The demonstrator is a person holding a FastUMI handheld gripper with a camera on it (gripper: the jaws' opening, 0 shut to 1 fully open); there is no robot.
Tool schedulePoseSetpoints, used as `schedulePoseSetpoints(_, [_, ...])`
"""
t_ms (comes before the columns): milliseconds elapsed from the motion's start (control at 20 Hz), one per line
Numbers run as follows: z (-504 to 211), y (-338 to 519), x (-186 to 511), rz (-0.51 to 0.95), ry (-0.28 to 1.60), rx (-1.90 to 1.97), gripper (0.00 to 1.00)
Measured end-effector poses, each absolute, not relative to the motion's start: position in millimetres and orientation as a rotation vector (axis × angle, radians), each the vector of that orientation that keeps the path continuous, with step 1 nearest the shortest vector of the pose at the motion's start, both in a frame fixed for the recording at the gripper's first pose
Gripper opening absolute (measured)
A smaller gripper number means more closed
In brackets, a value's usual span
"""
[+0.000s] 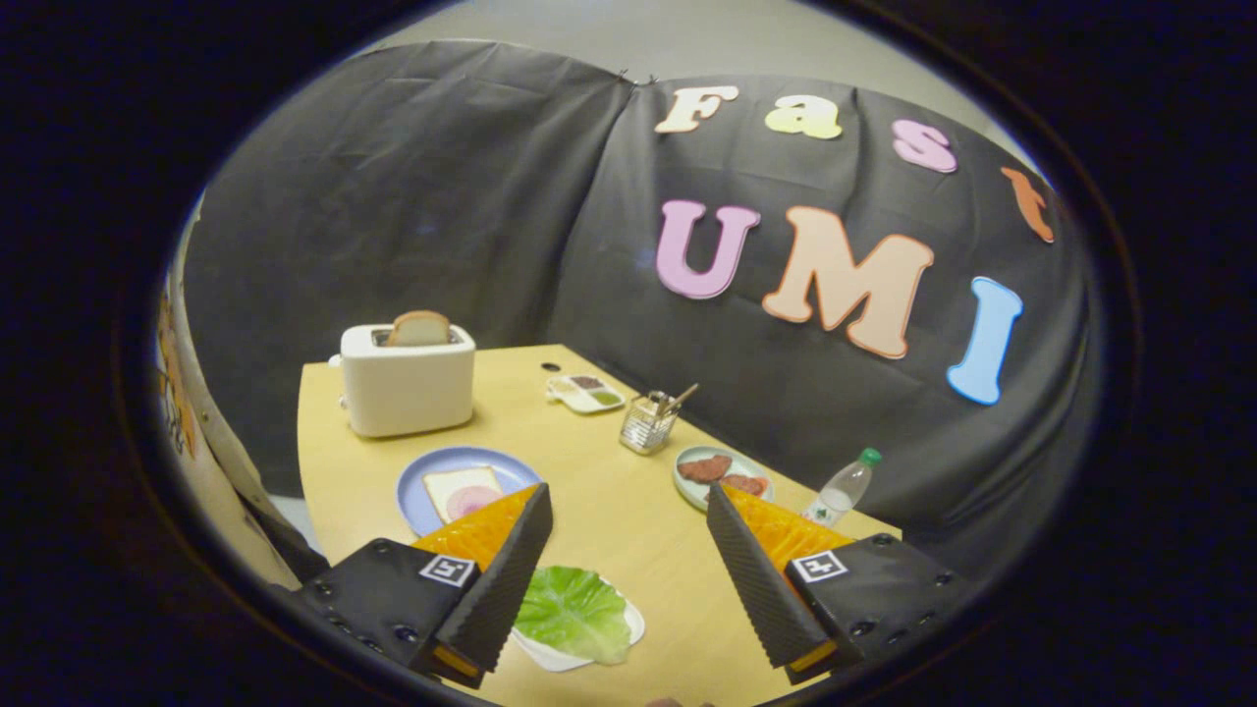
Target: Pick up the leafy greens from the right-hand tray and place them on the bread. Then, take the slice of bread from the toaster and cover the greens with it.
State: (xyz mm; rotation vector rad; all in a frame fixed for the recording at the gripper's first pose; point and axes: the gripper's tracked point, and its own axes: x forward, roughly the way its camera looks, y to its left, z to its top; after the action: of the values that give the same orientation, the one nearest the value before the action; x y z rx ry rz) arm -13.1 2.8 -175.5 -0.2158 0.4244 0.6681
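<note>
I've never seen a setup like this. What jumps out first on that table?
Probably the bright green lettuce leaf on its small white tray, lying low between the gripper's wide-open fingers, nearer the left one. Beyond the fingers, a white toaster stands at the table's far end with a bread slice poking out. Nearer sits a blue plate carrying bread with a pink topping.

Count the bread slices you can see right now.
2. One slice stands in the toaster at the table's far end. The other slice lies flat on the blue plate, just beyond the open tongs. The toaster may hide more.
</note>
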Motion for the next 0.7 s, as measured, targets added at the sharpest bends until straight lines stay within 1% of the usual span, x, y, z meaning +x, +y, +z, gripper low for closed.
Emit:
schedulePoseSetpoints(400, [-249.5,8.4,-26.6,0.812,0.568,-0.254,1.00])
schedulePoseSetpoints(700, [-307.4,8.1,-38.9,0.860,0.700,-0.276,1.00])
